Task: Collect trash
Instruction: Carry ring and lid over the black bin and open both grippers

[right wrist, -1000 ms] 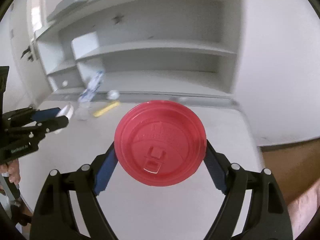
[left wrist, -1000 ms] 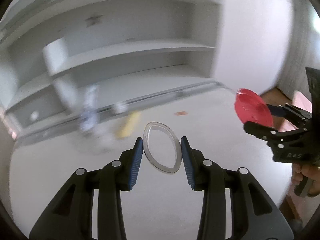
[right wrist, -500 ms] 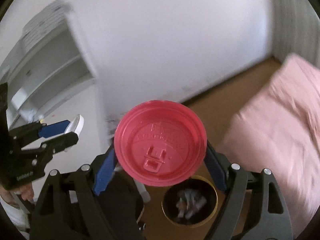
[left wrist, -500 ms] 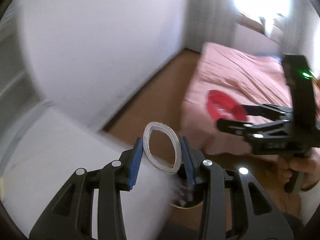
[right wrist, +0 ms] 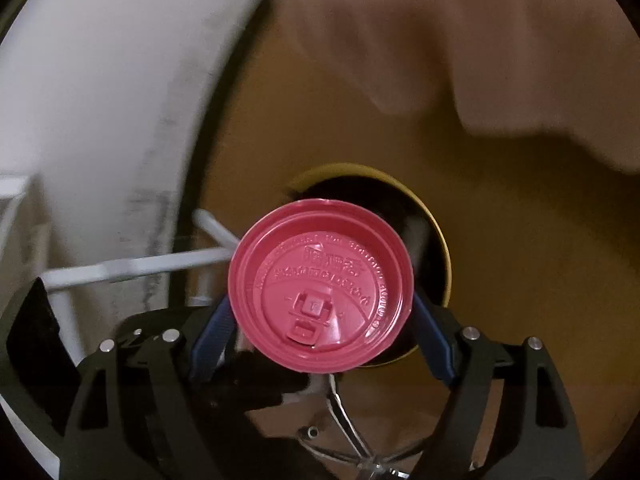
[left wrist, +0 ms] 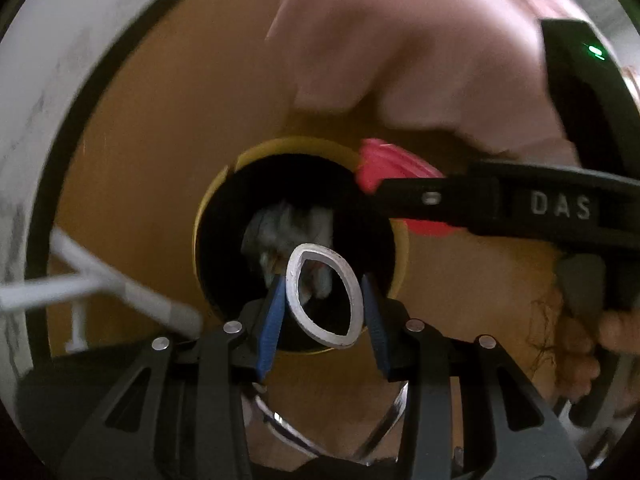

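My left gripper (left wrist: pixel 324 300) is shut on a squashed white ring (left wrist: pixel 298 304), held over the mouth of a round bin with a gold rim (left wrist: pixel 216 184). Crumpled trash (left wrist: pixel 288 224) lies at the bin's dark bottom. My right gripper (right wrist: pixel 320 308) is shut on a red cup lid (right wrist: pixel 320 296), which hangs above the same bin's gold rim (right wrist: pixel 436 232). In the left wrist view the red lid (left wrist: pixel 384 164) shows at the bin's right edge, in the right gripper's black frame (left wrist: pixel 520 204).
The bin stands on a brown wooden floor (left wrist: pixel 152 128). A pink bedcover (left wrist: pixel 400 40) hangs at the top. A white wall (right wrist: pixel 100 80) curves along the left, with white rods (right wrist: pixel 132 268) of a stand near it. A hand (left wrist: pixel 592 344) grips the right tool's handle.
Both grippers swung away from the white desk and shelves, turned downward and dropped to just over the bin on the floor. The ring and the red lid stayed gripped throughout.
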A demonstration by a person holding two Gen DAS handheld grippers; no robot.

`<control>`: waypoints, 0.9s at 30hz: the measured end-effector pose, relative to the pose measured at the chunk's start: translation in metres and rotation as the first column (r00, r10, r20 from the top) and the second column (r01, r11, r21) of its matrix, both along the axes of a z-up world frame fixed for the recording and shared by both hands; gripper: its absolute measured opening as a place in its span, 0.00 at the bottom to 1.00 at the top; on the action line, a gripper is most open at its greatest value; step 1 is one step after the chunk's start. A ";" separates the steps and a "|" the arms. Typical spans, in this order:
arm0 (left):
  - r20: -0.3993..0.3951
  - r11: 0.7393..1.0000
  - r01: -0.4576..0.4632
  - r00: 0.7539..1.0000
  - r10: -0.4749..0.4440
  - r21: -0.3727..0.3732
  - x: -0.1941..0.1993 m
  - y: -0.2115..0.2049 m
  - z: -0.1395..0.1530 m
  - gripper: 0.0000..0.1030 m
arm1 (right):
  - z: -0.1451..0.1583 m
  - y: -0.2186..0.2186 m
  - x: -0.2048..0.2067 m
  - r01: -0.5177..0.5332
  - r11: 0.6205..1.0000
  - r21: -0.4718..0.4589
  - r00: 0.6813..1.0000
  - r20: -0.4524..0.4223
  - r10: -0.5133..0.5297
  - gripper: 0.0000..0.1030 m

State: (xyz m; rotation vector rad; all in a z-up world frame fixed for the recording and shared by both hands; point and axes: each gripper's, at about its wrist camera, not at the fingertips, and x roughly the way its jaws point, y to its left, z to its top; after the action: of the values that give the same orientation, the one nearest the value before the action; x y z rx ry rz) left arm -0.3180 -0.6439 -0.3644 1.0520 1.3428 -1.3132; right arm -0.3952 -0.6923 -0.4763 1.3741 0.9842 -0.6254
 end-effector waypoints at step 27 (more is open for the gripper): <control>-0.038 0.990 0.018 0.999 -0.024 -0.143 -0.033 0.011 0.037 0.94 | 0.047 -0.019 -0.033 0.198 0.959 -0.204 0.973 -0.082 -0.218 0.94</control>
State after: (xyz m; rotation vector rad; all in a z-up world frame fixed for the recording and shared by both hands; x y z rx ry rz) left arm -0.3505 -0.6330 -0.3273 0.9488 1.2496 -1.4306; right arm -0.4286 -0.7110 -0.4289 1.2894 0.8408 -0.9352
